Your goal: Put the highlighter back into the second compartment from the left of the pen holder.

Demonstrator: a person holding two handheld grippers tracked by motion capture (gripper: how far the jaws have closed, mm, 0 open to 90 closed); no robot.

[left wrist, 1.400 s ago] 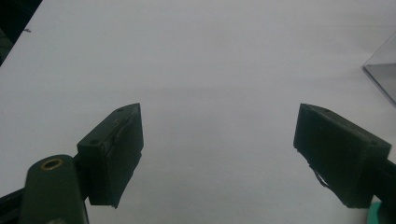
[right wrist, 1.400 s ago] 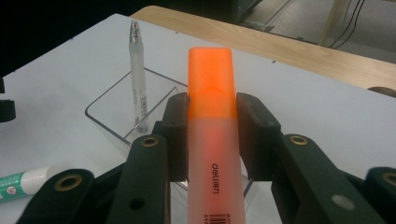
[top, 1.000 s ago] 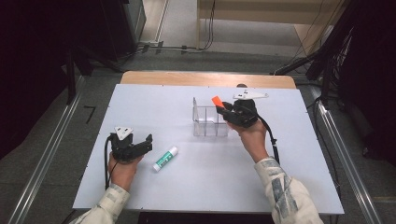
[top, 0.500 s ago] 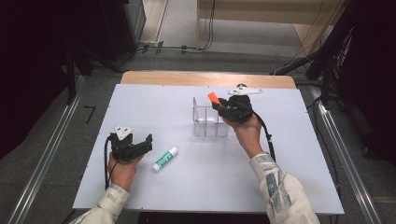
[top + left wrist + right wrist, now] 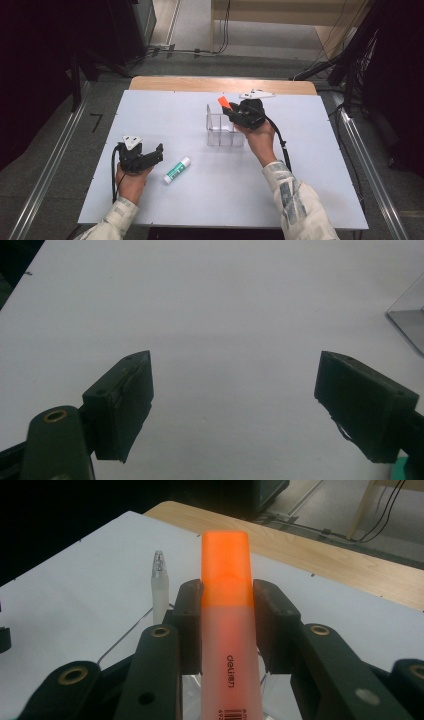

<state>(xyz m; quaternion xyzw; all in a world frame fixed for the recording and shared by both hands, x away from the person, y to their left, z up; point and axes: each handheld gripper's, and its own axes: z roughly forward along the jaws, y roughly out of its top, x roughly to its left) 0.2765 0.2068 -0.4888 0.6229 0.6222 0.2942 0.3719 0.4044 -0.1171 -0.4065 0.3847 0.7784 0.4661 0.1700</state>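
An orange highlighter (image 5: 226, 610) with an orange cap (image 5: 223, 102) is clamped between the jaws of my right gripper (image 5: 231, 112), which hangs over the clear plastic organiser (image 5: 223, 131) at mid table. A clear pen (image 5: 159, 587) stands in the organiser just left of the highlighter. My left gripper (image 5: 155, 154) rests low at the near left, jaws wide apart with only bare table between its pads (image 5: 125, 400). A white glue stick with a green label (image 5: 177, 169) lies on the table just right of that gripper.
The white table top (image 5: 165, 115) sits on a wooden board whose far edge (image 5: 200, 84) shows. A corner of the organiser (image 5: 407, 320) shows in the left gripper view. Cables and dark stands line the floor around the table.
My right gripper has shifted slightly up and away with the highlighter, now over the organiser's far side. The left gripper and the glue stick have stayed put.
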